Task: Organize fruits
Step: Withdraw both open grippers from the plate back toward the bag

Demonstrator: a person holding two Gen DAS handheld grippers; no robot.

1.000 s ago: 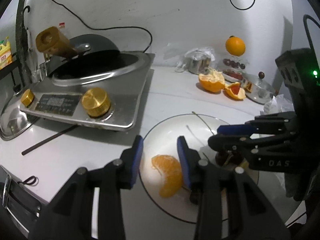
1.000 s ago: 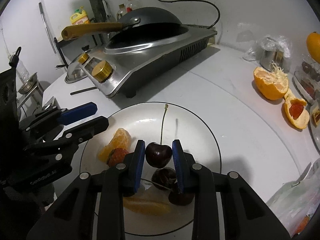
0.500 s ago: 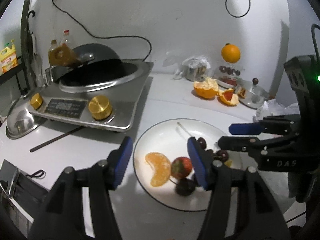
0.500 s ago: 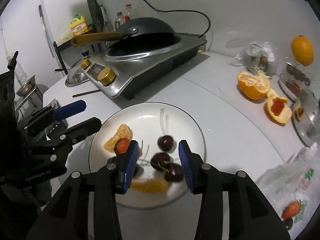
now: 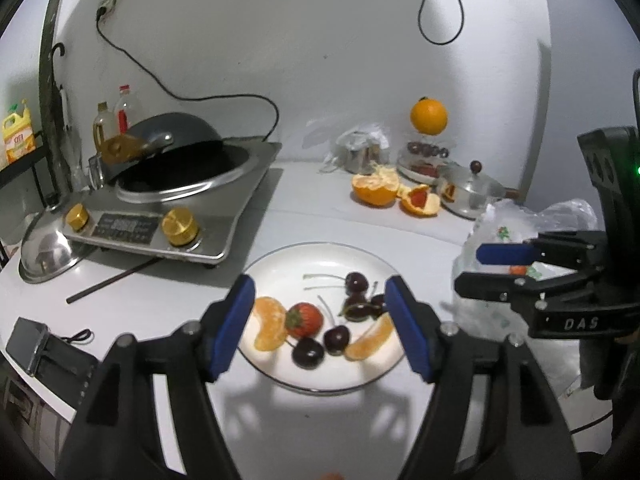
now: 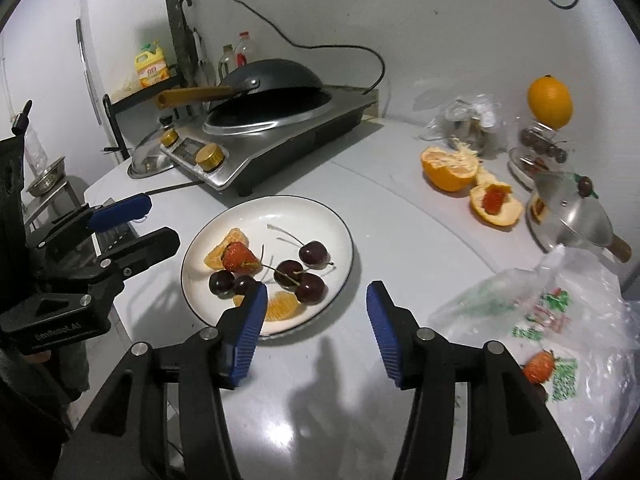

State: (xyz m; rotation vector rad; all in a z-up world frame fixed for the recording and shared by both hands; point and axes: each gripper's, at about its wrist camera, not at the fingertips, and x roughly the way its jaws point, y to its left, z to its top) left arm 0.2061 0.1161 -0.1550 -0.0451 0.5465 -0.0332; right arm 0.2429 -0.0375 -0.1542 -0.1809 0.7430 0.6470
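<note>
A white plate (image 5: 280, 256) (image 6: 280, 212) holds a strawberry (image 5: 305, 320) (image 6: 238, 258), two orange segments (image 5: 270, 322) (image 6: 282, 306) and several dark cherries (image 5: 356, 282) (image 6: 314, 254). My left gripper (image 5: 318, 280) (image 6: 164, 220) hovers above the plate's near-left side. Its jaws are opening and hold nothing. My right gripper (image 6: 317, 286) (image 5: 468, 268) hangs over the plate's right rim and the bare table. Its jaws are also opening, with nothing between the pads. All the fruit lies loose on the plate.
A stove with a wok (image 6: 272, 128) stands at the back left. Peeled orange halves (image 6: 450, 168), a whole orange (image 6: 549, 100), a dish of fruit and a steel lid (image 6: 572, 216) sit at the back right. A plastic bag (image 6: 560, 308) holding a strawberry (image 6: 538, 366) lies at the right.
The right gripper let go of a cherry, which now lies on the plate. Both grippers opened wider and drew back and up from the plate.
</note>
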